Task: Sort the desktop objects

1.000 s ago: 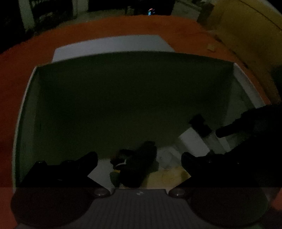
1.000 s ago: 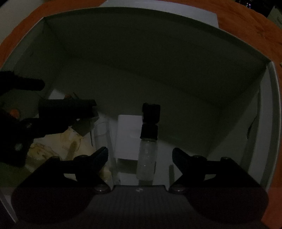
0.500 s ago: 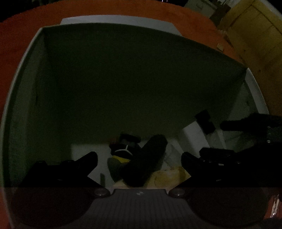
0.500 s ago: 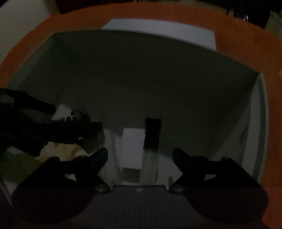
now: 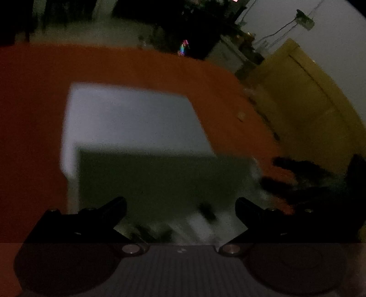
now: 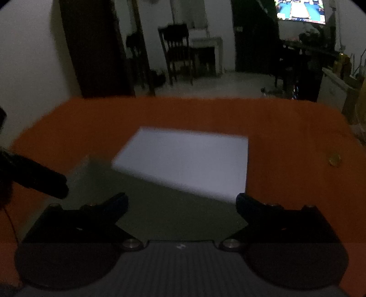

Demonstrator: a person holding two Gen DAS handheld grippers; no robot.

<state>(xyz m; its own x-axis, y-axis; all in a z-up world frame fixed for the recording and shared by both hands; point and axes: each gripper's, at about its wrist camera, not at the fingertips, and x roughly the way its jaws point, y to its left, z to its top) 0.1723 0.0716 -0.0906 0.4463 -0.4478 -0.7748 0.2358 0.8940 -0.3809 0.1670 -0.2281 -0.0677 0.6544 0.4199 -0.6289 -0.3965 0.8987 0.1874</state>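
A white box (image 5: pixel 160 178) stands on the orange table (image 5: pixel 34 114), its lid (image 5: pixel 132 121) lying flat behind it. Deep in the box, blurred items (image 5: pixel 205 212) show dimly in the left wrist view. My left gripper (image 5: pixel 180 211) is open and empty above the box's near side. The other gripper's dark fingers (image 5: pixel 297 173) reach in from the right. In the right wrist view my right gripper (image 6: pixel 181 206) is open and empty over the box's dark wall (image 6: pixel 164 205), with the white lid (image 6: pixel 189 160) beyond. The left tool's finger (image 6: pixel 34 178) shows at the left edge.
A small round coin-like piece (image 6: pixel 334 160) lies on the orange table at the right. A yellow cabinet (image 5: pixel 308 102) stands past the table's right edge. Chairs (image 6: pixel 176 50) and a lit screen (image 6: pixel 299 10) are in the dim room behind.
Both grippers have risen up and back out of the box. The bottle, the white card and the dark items inside have dropped out of clear view. Both views now look across the table.
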